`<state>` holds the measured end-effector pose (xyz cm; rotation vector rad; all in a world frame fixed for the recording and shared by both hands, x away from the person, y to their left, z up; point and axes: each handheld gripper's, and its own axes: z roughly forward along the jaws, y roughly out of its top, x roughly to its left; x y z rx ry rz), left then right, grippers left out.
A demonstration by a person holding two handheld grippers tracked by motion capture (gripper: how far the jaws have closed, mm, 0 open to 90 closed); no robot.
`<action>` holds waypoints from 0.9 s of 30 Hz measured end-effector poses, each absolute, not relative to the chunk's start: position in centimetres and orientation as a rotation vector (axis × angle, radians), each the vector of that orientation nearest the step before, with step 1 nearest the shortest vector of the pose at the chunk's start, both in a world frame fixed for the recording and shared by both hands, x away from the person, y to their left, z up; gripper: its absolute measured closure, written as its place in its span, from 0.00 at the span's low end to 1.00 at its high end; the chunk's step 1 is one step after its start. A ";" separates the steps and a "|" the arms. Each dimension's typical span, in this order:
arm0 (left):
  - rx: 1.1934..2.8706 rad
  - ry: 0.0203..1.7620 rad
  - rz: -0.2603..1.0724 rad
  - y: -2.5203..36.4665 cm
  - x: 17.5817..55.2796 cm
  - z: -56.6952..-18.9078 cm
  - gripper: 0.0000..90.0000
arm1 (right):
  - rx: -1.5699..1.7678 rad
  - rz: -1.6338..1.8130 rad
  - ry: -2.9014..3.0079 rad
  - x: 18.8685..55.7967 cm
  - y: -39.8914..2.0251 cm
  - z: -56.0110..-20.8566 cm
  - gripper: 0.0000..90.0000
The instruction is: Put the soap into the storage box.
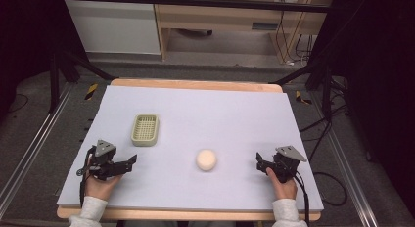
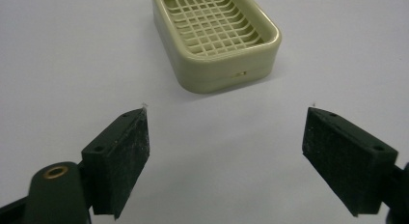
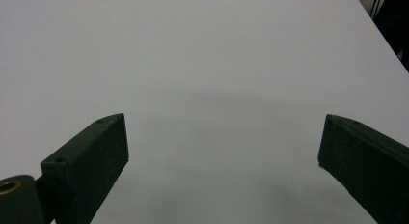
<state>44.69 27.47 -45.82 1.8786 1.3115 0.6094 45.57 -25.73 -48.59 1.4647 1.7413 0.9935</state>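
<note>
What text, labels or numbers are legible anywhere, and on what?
None can be read. The pale green plastic soap dish, the round cream soap bar, both black grippers and the lavender table mat carry no visible print. A label on the wooden furniture behind is too blurred.

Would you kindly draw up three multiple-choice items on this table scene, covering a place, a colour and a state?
1. Where does the round soap bar lie?
A. inside the soap dish
B. on the mat between the two tongs
C. in the right tongs

2. What colour is the soap dish?
A. pale olive green
B. bright red
C. black

3. How do the left tongs stand?
A. shut on the dish
B. shut on nothing
C. open, holding nothing

Answers:
1 B, the bar sits on bare mat, apart from the dish.
2 A, its walls and grid look pale green in the left gripper view.
3 C, the jaws are wide apart with only mat between them.
</note>
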 end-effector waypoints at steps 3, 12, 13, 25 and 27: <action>1.885 1.302 0.608 27.2 44.7 -45.8 0.18 | 1.459 0.986 1.737 45.6 -25.7 -48.6 0.05; 1.915 1.268 0.596 26.5 44.5 -45.7 0.18 | 1.457 0.980 1.742 45.6 -25.6 -48.6 0.05; 1.919 1.266 0.591 26.3 44.5 -45.7 0.18 | 1.457 0.979 1.742 45.6 -25.6 -48.6 0.05; 1.943 1.245 0.591 25.4 44.4 -45.8 0.18 | 1.460 0.981 1.749 45.6 -25.6 -48.6 0.05; 1.952 1.230 0.586 25.1 44.4 -45.7 0.18 | 1.460 0.982 1.749 45.6 -25.7 -48.6 0.04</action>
